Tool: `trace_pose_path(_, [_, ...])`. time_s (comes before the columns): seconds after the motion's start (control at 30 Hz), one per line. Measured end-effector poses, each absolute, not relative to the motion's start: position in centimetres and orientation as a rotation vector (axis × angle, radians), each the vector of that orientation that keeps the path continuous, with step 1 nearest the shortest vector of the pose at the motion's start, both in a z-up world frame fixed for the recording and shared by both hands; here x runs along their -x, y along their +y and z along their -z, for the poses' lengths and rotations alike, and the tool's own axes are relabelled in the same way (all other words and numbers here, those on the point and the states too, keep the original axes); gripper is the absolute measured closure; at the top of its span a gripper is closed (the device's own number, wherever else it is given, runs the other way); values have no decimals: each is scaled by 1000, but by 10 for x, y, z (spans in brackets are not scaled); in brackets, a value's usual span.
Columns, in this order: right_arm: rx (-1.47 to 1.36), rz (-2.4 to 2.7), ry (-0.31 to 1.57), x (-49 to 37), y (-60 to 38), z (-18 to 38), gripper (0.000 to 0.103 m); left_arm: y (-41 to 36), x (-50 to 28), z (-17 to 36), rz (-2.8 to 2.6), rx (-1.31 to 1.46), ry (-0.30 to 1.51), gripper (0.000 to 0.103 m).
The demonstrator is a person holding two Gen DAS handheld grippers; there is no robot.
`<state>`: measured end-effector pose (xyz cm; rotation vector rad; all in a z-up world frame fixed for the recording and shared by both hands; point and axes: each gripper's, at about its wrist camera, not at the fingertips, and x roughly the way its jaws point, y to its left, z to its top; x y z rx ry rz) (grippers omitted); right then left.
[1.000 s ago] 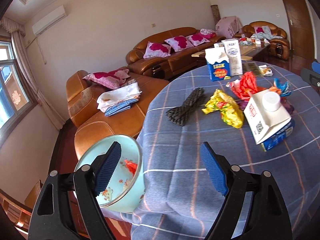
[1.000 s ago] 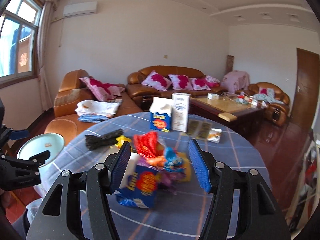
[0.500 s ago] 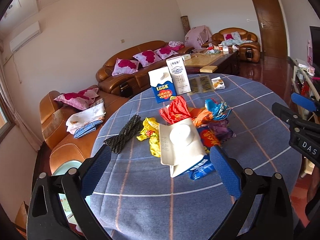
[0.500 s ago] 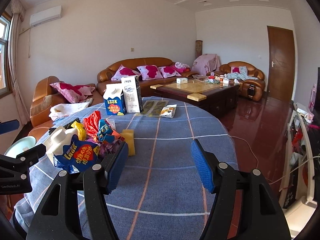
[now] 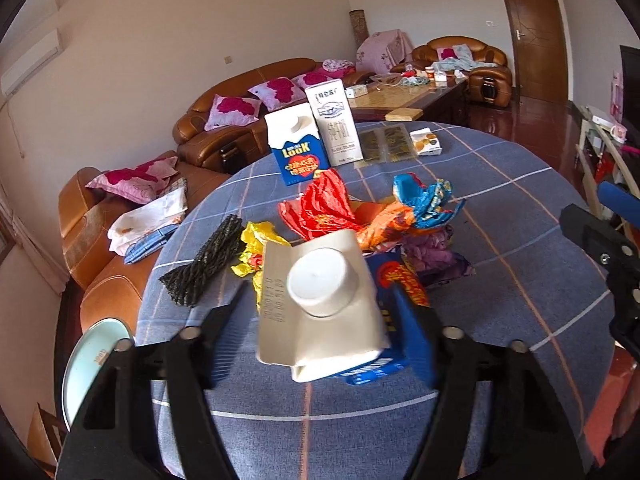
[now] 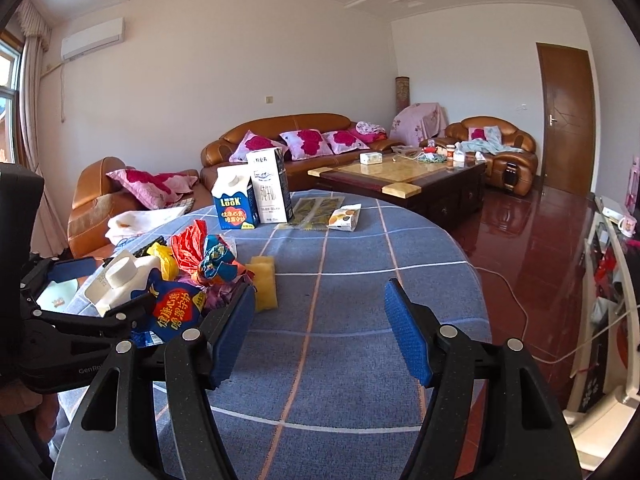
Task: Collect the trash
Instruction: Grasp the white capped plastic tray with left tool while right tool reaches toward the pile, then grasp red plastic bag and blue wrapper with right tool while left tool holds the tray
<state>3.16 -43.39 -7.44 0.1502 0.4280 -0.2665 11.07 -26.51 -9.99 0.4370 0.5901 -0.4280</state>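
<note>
A blue and white milk carton (image 5: 320, 304) lies on its side on the blue checked table (image 5: 520, 288), cap toward me. My left gripper (image 5: 318, 320) straddles it and its jaws are closing. The right pad touches the carton's blue side; a small gap shows at the left pad. Behind the carton lies a heap of crumpled wrappers: red (image 5: 324, 204), blue and orange (image 5: 424, 200), yellow (image 5: 256, 248). My right gripper (image 6: 320, 292) hangs open over bare cloth, to the right of the heap, with nothing between its fingers.
Two upright cartons (image 5: 316, 136), flat sachets and a small snack pack (image 5: 426, 142) stand at the table's far side. A black mesh strip (image 5: 208, 264) lies left of the heap, a yellow sponge (image 6: 264, 280) right of it. A pale blue bin (image 5: 92, 364) stands below the table's left edge.
My left gripper swung from over the bin to the lying carton, spread wide, then narrowed around it. The right gripper shifted from in front of the heap to its right side.
</note>
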Motion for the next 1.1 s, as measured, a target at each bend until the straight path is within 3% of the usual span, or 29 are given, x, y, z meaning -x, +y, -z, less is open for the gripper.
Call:
trace_pose_path(0.57, [-80, 118, 441, -84, -410, 49, 37, -213, -102, 53, 378, -374, 478, 46])
trace_pose_path(0.83, [5, 28, 620, -141, -392, 67, 38, -183, -117, 52, 309, -343, 494, 46])
trace_pose_path(0.87, [5, 17, 643, -143, -391, 70, 41, -181, -118, 52, 306, -340, 497, 46])
trace_pose_path(0.93, [8, -9, 680, -146, -389, 76, 67, -177, -120, 52, 302, -333, 502, 46])
trace_pose_path(1.1, [21, -74, 670, -134, -379, 73, 78, -168, -121, 51, 291, -315, 503, 46])
